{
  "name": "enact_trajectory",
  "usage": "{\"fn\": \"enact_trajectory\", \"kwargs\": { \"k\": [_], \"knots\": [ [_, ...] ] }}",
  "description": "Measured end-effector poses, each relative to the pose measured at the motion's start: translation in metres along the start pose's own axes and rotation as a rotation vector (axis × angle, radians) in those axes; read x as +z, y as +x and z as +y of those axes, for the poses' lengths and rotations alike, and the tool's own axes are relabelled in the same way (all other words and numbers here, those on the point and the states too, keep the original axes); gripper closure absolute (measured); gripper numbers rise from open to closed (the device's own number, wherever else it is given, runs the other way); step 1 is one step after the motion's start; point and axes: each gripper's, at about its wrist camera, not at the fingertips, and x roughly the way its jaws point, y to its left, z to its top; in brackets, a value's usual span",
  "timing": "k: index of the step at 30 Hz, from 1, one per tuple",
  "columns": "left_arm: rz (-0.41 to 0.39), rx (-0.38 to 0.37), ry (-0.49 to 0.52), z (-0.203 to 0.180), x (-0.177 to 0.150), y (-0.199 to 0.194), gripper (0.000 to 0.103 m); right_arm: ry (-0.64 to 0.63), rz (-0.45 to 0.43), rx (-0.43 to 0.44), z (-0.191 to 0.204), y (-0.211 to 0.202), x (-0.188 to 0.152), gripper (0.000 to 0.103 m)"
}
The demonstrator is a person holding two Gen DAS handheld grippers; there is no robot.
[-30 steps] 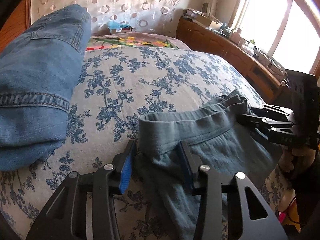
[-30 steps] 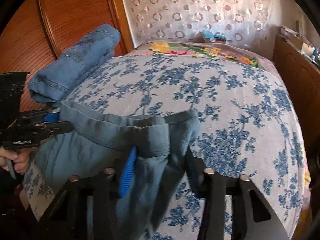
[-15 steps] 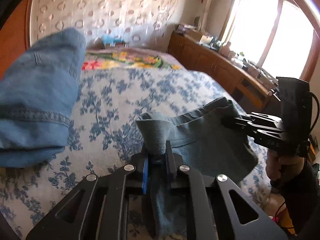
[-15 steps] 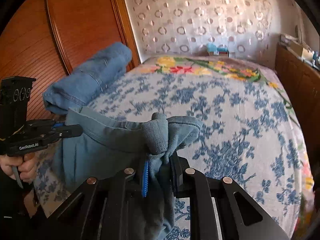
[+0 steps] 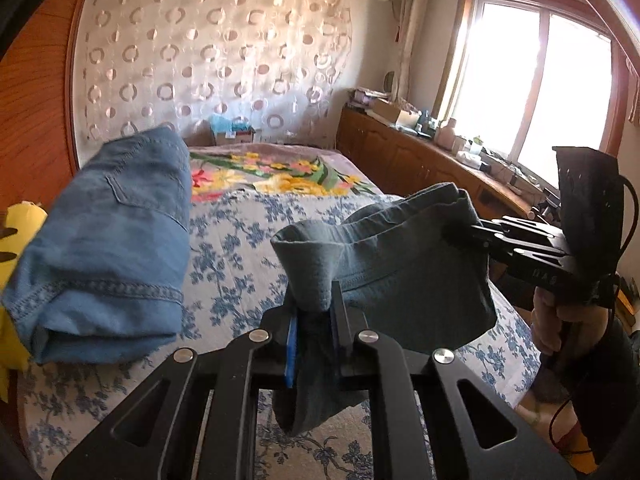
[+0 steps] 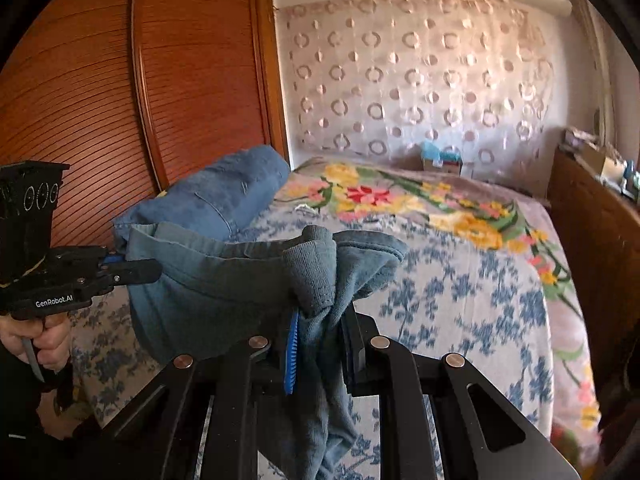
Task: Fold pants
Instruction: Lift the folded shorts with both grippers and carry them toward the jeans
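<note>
With both corners of the waistband pinched, the grey-green pants (image 5: 404, 264) hang in the air above the bed (image 5: 240, 248), stretched between the two tools so the cloth can drop straight and be laid flat for a fold, as I judge it. The left gripper (image 5: 314, 332) is clenched on one corner of the waistband, and the right gripper (image 6: 320, 340) is clenched on the other, each with a bunch of fabric squeezed between its pads. One pair of pants is being handled. One pair of folded jeans (image 5: 112, 240) lies on the bed near the wooden wardrobe (image 6: 120, 92), apparently set there out of the way. Two grippers are at work, each held in one hand.
</note>
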Motion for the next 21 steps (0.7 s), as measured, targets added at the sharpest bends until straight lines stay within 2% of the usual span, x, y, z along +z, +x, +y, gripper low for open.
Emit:
{"fn": "enact_trajectory", "kwargs": {
  "k": [14,21],
  "knots": [
    [-0.09,0.071,0.006,0.015,0.016,-0.043,0.089,-0.073,-0.055,0.029,0.011,0.011,0.03,0.086],
    [-0.104,0.113,-0.001,0.029,0.02,-0.047,0.089,-0.114,-0.06,0.045,0.018,0.027,0.041,0.086]
  ]
}}
